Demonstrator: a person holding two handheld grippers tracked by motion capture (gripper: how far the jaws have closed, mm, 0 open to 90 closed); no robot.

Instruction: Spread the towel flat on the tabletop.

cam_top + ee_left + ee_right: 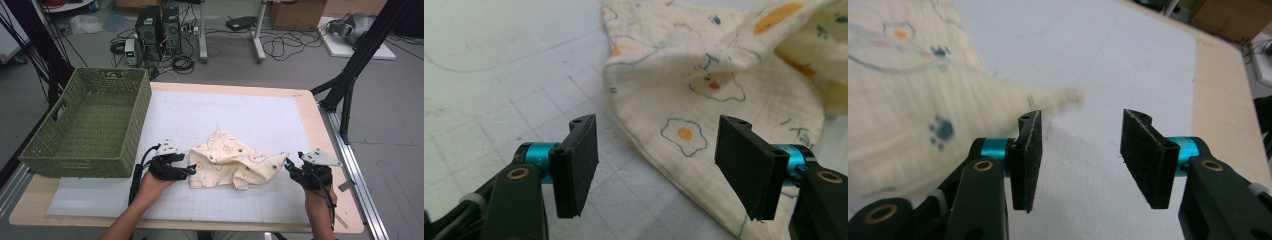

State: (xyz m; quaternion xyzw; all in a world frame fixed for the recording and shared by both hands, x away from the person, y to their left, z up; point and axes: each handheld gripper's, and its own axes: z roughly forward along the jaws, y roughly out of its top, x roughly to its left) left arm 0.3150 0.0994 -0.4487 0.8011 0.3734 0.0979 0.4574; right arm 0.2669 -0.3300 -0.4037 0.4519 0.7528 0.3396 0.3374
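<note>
One cloth (234, 162) — two tools, one basket (90, 125).

Lighting: even, bright, overhead; soft short shadows under the wicker basket (90, 125). High view: slightly soft, low resolution. Right gripper view: patterned cloth (908, 95) motion-blurred at its corner. Left gripper view: near jaws sharp, far background softer. No glare.

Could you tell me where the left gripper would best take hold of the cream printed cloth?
Probably the cloth's near edge, which lies flat between the open left gripper pads. Come in low from the cloth's left side, since that thin hem sits free on the white mat.
</note>
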